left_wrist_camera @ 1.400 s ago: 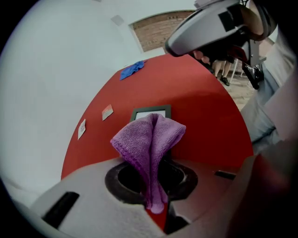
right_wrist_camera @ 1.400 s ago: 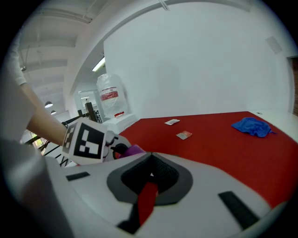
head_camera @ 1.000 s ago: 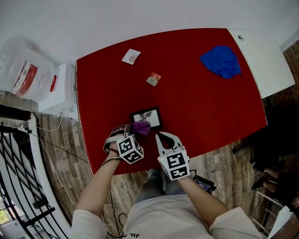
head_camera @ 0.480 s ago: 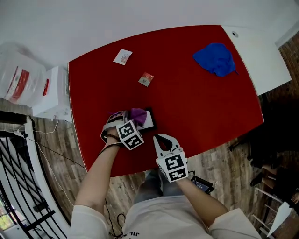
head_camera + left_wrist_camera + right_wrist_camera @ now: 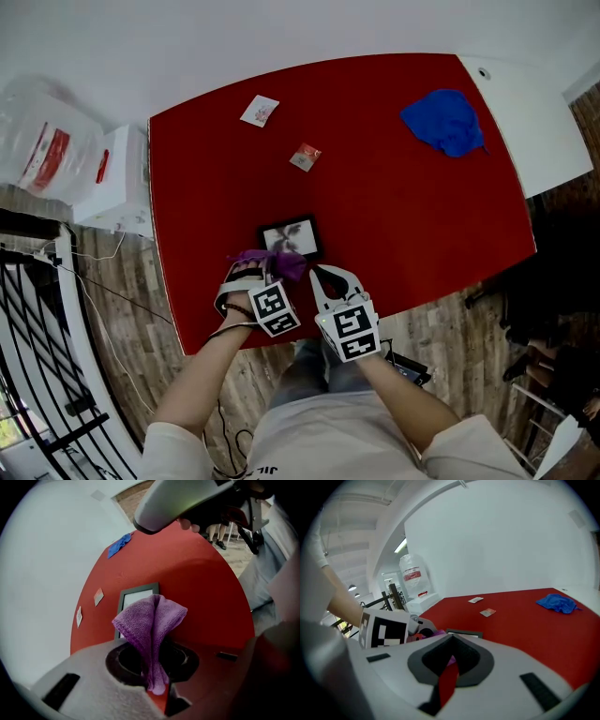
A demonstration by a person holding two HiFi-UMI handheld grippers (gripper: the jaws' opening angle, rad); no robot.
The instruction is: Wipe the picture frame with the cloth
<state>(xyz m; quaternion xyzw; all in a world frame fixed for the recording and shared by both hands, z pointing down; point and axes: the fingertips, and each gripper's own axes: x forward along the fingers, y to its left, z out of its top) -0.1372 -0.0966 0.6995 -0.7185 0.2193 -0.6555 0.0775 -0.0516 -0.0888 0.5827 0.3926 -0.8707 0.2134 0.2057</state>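
Note:
A small black picture frame (image 5: 292, 236) lies flat on the red table (image 5: 394, 216) close to its near edge. My left gripper (image 5: 267, 268) is shut on a purple cloth (image 5: 273, 262), which sits bunched at the frame's near edge. In the left gripper view the cloth (image 5: 151, 625) stands up from the jaws, and the frame (image 5: 136, 598) lies just beyond it. To the right of the cloth and the frame, my right gripper (image 5: 321, 273) is shut on nothing. Its own view shows the frame (image 5: 464, 633) ahead.
A blue cloth (image 5: 444, 122) lies at the table's far right, and two small cards (image 5: 263, 112) (image 5: 307, 157) lie at the far left. A white box (image 5: 117, 183) and a plastic bag (image 5: 37, 141) stand left of the table, with a black metal rack (image 5: 28, 328) below them.
Half a second ago the purple cloth covered the left part of the frame. My left gripper has drawn it back toward me, off the frame. The right gripper has hardly moved.

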